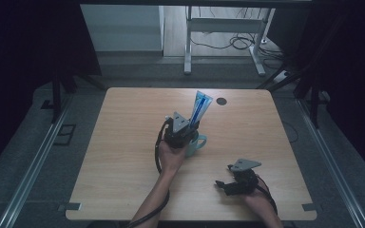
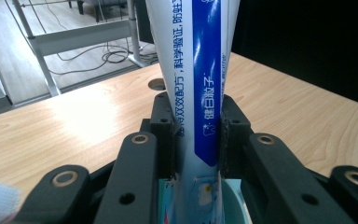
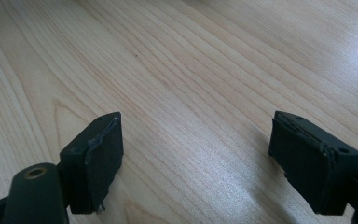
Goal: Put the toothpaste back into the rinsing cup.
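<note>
Nearest the person, the right gripper lies low on the wooden table, jaws spread wide with nothing between them, well apart from the cup. Farther in, the left gripper clamps a blue-and-white toothpaste tube, which stands tilted just above the pale teal cup.

Light wooden table; pale teal mug standing near centre.

Cup mostly hidden behind left gripper.
</note>
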The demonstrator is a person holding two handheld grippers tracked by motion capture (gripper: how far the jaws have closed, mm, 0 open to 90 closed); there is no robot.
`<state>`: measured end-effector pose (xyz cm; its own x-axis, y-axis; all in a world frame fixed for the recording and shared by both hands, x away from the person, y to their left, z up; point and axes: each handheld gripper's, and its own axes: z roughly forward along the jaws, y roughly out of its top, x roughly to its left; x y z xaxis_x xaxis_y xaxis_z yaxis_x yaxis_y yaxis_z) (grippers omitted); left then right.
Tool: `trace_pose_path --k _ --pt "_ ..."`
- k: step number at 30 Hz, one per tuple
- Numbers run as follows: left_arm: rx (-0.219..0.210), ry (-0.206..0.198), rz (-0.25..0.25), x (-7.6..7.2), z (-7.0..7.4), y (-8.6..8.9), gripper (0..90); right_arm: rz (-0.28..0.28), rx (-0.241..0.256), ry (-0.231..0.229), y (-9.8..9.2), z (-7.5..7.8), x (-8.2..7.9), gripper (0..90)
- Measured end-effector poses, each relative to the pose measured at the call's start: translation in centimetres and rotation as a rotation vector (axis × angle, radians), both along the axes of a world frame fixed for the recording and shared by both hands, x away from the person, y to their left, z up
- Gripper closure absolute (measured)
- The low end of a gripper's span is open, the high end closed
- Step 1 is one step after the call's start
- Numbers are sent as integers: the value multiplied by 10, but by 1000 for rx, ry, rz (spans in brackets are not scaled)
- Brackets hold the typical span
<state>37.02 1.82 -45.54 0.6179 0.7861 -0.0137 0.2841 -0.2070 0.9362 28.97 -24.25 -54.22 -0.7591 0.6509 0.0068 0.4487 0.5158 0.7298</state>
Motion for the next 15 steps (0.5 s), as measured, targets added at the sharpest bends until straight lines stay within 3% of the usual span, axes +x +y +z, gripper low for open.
trace_pose_path --k 6,15 --pt "37 32 9 2 -8 -2 722 0 0 0 0 0 0 174" --pt "57 76 18 5 -13 -2 715 0 1 1 0 0 0 175"
